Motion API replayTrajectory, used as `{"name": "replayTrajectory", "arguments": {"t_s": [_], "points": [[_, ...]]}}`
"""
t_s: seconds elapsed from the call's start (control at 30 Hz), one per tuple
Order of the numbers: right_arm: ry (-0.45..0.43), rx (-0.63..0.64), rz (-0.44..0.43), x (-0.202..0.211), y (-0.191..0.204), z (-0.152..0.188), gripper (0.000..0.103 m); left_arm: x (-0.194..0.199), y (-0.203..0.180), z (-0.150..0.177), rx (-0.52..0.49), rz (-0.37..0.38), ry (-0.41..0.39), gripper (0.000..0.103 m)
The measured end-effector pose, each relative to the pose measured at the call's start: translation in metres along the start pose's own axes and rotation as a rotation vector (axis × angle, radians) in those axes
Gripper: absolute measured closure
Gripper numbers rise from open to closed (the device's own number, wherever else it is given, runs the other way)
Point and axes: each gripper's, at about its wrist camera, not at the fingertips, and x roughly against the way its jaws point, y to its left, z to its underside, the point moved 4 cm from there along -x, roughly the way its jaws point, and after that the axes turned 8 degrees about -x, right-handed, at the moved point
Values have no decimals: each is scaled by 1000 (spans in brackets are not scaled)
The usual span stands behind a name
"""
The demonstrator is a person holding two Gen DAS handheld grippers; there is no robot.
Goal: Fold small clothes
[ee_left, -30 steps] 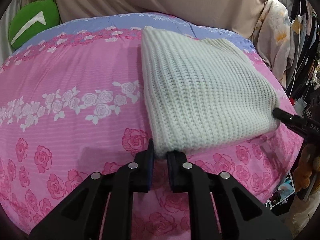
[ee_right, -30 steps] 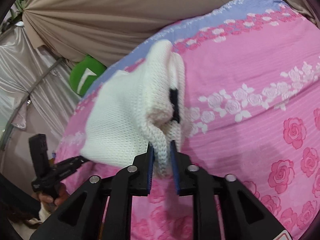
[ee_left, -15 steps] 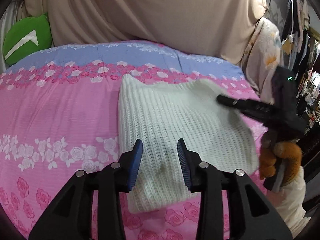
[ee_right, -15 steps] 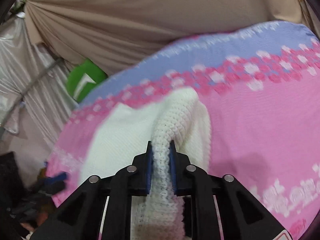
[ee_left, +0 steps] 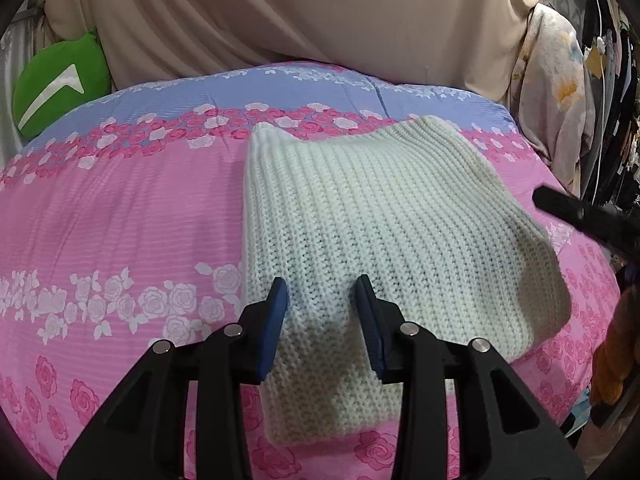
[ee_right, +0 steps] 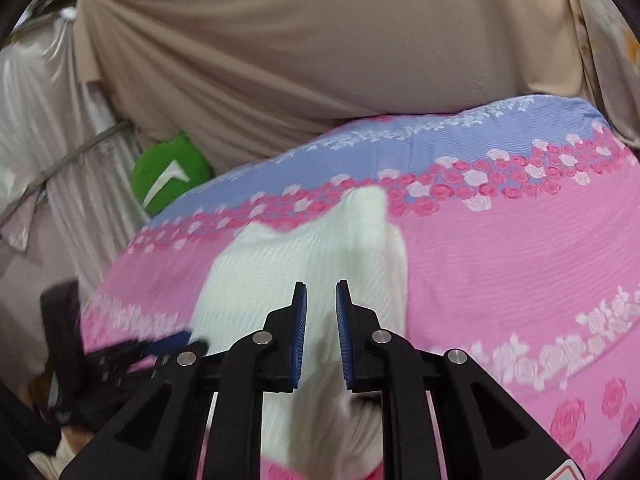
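A cream knitted garment [ee_left: 380, 232] lies folded flat on the pink flowered bedspread [ee_left: 120, 220]. My left gripper [ee_left: 322, 292] hovers open over its near edge, the blue pads wide apart and bare. The right gripper's dark tip [ee_left: 560, 208] shows just off the garment's right side, apart from it. In the right wrist view the garment [ee_right: 320, 248] is blurred. The right gripper [ee_right: 321, 292] stands over its near part with a narrow gap, and both blue pad faces are bare. The left gripper [ee_right: 160, 344] shows blurred at the lower left.
A green cushion [ee_left: 60, 84] rests at the bed's far left against a beige drape [ee_left: 320, 12]. Hanging clothes [ee_left: 560, 100] crowd the right side. The bedspread [ee_right: 500, 260] stretches bare to the right of the garment.
Both grippers pinched the garment's edges a second ago. The left one let go, opened and drew back. The right one carried its edge across, then came off the cloth and pulled back.
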Motion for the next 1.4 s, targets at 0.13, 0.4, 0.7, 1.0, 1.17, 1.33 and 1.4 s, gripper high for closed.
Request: {"name": "replayTrajectory", "arguments": {"t_s": [0.13,0.4,0.7,1.0,1.17,1.33,1.4], "points": [[72,11,118,-26,-17,31,98,4,-7,2,-19,-29,-5,68],[116,7,105,-14,-10,61,97,13,-14,21,-41,-65,31,68],[149,14,77,-20,0,81,93,12,-17,29,-57,-122,42,66],[33,-4,56,18,7,63,83,21,-15,31,-30,-129,42,51],[-57,-59,103,28,-16,24,67,45,-7,-3,1,-140,-75,23],[0,-226,104,-5,-55,9,41,20,11,-24,73,-96,-40,7],[57,-278,52,-22,-63,12,41,0,19,-23,118,-55,20,7]]}}
